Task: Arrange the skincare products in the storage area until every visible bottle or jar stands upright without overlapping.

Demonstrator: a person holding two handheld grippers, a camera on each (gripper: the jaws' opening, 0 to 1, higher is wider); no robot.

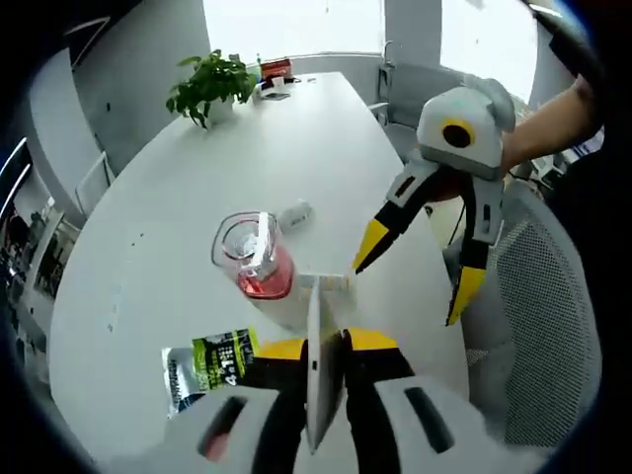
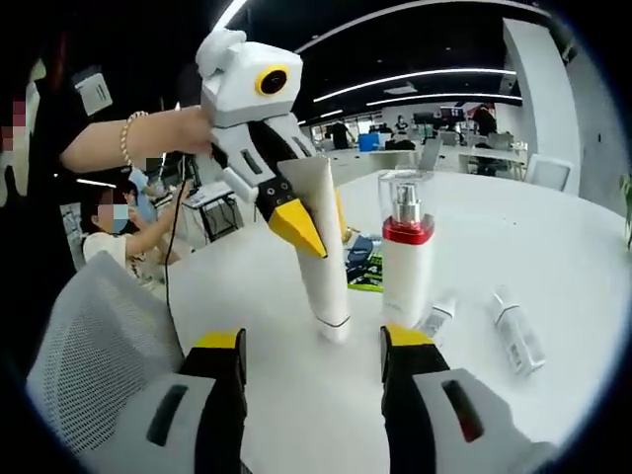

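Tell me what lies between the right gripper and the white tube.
Only bare table, in the right gripper view, separates right gripper from white tube.

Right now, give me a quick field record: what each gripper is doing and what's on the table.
left gripper: shut on the tall white tube, cap end on the white table
right gripper: open, holding nothing, beside the tube
standing: white pump bottle with red collar and clear cap
lying: two small white bottles, green-and-silver sachet
background: potted green plant at the table's far end

Left claw (image 2: 301,219) clamped, tilted downward; right claw (image 1: 410,286) spread apart, empty, pointing down.
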